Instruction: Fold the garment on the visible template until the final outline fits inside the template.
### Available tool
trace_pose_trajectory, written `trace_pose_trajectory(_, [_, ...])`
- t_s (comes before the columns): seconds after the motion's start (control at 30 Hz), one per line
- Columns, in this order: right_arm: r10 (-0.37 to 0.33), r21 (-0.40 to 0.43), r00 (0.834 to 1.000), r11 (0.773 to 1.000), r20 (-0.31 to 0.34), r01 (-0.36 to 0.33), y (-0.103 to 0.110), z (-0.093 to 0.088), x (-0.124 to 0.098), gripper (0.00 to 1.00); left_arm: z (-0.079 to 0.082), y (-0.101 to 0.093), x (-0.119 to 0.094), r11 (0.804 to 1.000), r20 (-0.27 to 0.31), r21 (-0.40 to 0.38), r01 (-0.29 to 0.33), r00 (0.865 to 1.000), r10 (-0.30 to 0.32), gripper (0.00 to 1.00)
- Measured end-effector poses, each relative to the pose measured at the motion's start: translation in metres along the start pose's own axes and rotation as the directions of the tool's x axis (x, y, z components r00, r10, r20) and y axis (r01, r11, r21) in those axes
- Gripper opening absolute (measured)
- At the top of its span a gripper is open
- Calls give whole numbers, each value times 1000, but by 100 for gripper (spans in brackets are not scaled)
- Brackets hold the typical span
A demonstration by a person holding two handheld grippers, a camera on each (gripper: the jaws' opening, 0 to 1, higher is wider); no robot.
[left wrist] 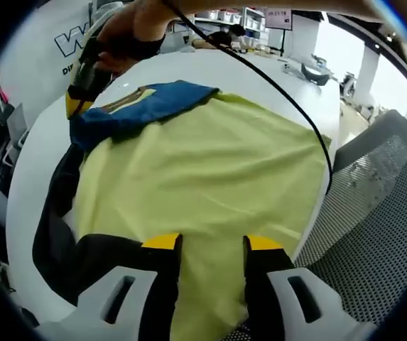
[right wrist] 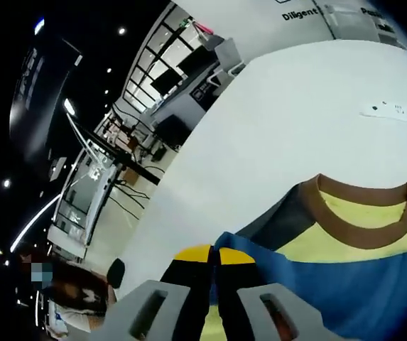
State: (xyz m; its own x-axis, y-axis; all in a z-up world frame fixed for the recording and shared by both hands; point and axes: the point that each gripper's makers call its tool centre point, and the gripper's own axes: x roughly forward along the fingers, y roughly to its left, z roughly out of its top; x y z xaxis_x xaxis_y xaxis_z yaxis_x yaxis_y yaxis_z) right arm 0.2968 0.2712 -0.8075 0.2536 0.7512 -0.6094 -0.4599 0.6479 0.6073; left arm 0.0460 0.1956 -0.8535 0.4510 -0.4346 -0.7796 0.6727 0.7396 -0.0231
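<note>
No bins, boxes or trays near enough to judge; only blurred shelving far across the room in the left gripper view.

Spread on the round white table [left wrist: 33, 170]: a pale yellow short-sleeved shirt with a blue shoulder yoke and brown ribbed collar [left wrist: 203, 163]. Lying mostly flat, yellow body smooth with a few shallow creases, dark sleeve panel [left wrist: 68, 234] trailing along one side near the table's edge. Blue yoke lifted and bunched at the far end in the left gripper view. Long axis running from the hem by the left gripper's jaws away to the collar at the far side of the table, collar end pointing towards the other gripper. In the right gripper view, brown collar [right wrist: 363, 213] open as a curved band, yellow lining showing inside it, blue fabric spreading below.

Left gripper with black jaws and yellow tips [left wrist: 212, 243]: jaws apart, a moderate gap between the tips, hovering over the yellow hem, nothing clamped. Right gripper with matching yellow-tipped black jaws [right wrist: 214, 254]: tips pressed together at the blue shoulder edge, fabric pinched there as far as can be judged. Same gripper visible in the left gripper view [left wrist: 82, 89], gripped by a person's hand [left wrist: 128, 32], with a thin black cable [left wrist: 288, 99] arching across the table. Grey mesh office chair [left wrist: 381, 213] just beside the table.
</note>
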Motion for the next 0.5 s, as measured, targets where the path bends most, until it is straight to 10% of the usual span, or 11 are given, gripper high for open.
trace_pose_trajectory(0.5, [-72,-85,997,994,-35,68,-9,-10,20,0,1,-1,1,1000,7,-1,5,1000,-5,35])
